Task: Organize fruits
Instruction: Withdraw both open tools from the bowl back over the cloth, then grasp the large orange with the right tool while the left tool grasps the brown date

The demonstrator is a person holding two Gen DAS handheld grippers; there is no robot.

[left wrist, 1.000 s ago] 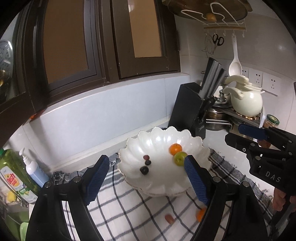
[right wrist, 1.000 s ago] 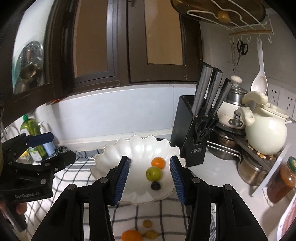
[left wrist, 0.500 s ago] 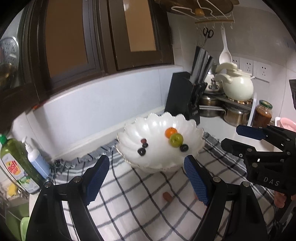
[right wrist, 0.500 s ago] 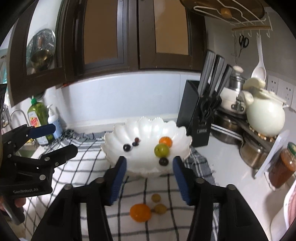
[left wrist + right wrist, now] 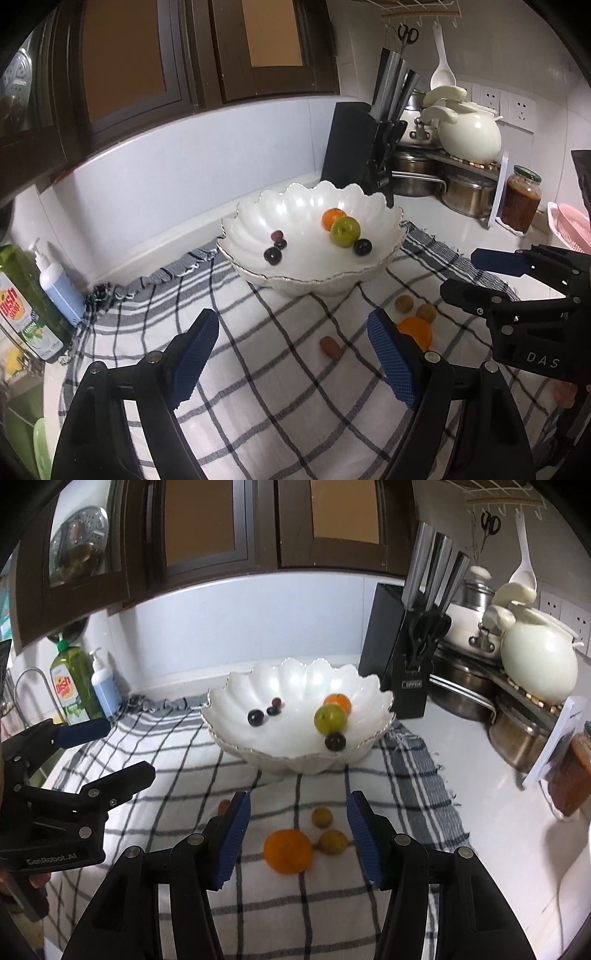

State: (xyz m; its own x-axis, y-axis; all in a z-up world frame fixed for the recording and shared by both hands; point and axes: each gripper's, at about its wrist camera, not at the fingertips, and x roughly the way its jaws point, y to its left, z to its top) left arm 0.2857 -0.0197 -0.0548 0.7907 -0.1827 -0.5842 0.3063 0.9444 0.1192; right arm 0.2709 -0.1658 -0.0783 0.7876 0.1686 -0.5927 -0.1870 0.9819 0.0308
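The white scalloped bowl [image 5: 295, 701] stands on the checked cloth [image 5: 184, 738] and already holds 6 fruits, among them a green fruit [image 5: 330, 719] and a small orange [image 5: 338, 703]. 4 more lie loose on the cloth in front of it, so the sorting is only partly done. The right gripper [image 5: 298, 834] hangs over a larger orange [image 5: 288, 851], probably because this is its next pick; its jaws stand apart, holding nothing, and have just been opening. The left gripper [image 5: 291, 360] is also released and empty, near a reddish piece [image 5: 330, 347], perhaps a date. Compared with 1 second earlier, both grippers are lower and farther back from the bowl.
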